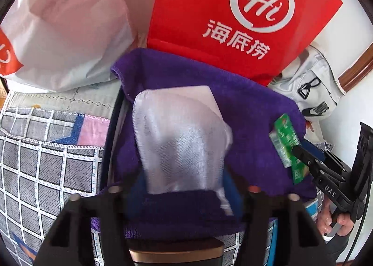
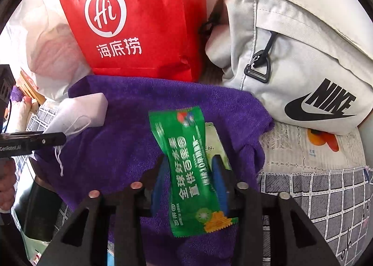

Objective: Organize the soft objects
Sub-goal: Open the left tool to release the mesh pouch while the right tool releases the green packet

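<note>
With jaws parted around the white mask and green packet, we lay both flat mid-frame on the purple towel

Under my fingers is lying: purple towel, fuzzy terry cloth; green packet, glossy plastic; red bag, matt paper; grey bag, smooth canvas.

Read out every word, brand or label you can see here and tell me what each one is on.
"Hi" and "海底捞": red bag.
"NIKE" with swoosh: white bag.
"全球好水果 直供百果园": green packet; its smaller print is blurred.
"DAS": right gripper.
"GenRobot.AI": left gripper.
Pale card behind the packet: unreadable.
</note>
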Demonstrator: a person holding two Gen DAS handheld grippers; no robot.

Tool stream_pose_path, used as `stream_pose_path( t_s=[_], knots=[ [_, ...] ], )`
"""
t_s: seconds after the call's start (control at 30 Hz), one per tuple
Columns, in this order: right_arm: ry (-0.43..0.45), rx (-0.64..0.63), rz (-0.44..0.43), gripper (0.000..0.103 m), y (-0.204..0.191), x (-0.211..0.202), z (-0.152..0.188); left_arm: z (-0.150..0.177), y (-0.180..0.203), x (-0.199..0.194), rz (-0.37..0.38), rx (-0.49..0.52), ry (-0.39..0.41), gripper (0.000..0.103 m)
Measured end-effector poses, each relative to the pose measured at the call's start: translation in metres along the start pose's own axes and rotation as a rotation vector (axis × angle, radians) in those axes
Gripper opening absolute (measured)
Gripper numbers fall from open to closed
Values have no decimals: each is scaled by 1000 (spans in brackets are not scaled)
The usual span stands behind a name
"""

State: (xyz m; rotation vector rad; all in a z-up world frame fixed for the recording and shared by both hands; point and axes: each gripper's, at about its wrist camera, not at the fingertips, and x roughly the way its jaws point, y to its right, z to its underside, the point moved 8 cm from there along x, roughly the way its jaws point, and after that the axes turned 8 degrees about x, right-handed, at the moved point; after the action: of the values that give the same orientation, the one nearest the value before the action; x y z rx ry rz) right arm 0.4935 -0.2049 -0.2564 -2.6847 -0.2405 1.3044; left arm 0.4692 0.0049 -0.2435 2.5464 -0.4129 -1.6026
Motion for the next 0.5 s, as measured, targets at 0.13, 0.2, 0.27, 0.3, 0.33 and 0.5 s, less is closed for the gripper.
stream_pose_path(
  t_s=[0.13, 0.2, 0.27, 0.3, 0.33, 0.5],
  knots=[
    [6, 12, -15, 57, 4, -4, -2, 3, -1, -3, -14, -4, -8, 67],
    [12, 15, -11, 59, 5, -7, -3, 6, -1, -6, -22, 0, -10, 67],
    [19, 14, 1, 59, 5, -10, -3, 9, -3, -13, -23, 7, 1, 67],
    [27, 11, 5, 59, 4, -14, -3, 9, -2, -16, -15, 10, 11, 68],
    [31, 7, 7, 59, 3, -16, -3, 10, -1, -18, -7, 11, 14, 71],
    [50, 3, 15, 59, 0, -34, 0, 14, 2, -31, -7, 11, 28, 72]
  ],
)
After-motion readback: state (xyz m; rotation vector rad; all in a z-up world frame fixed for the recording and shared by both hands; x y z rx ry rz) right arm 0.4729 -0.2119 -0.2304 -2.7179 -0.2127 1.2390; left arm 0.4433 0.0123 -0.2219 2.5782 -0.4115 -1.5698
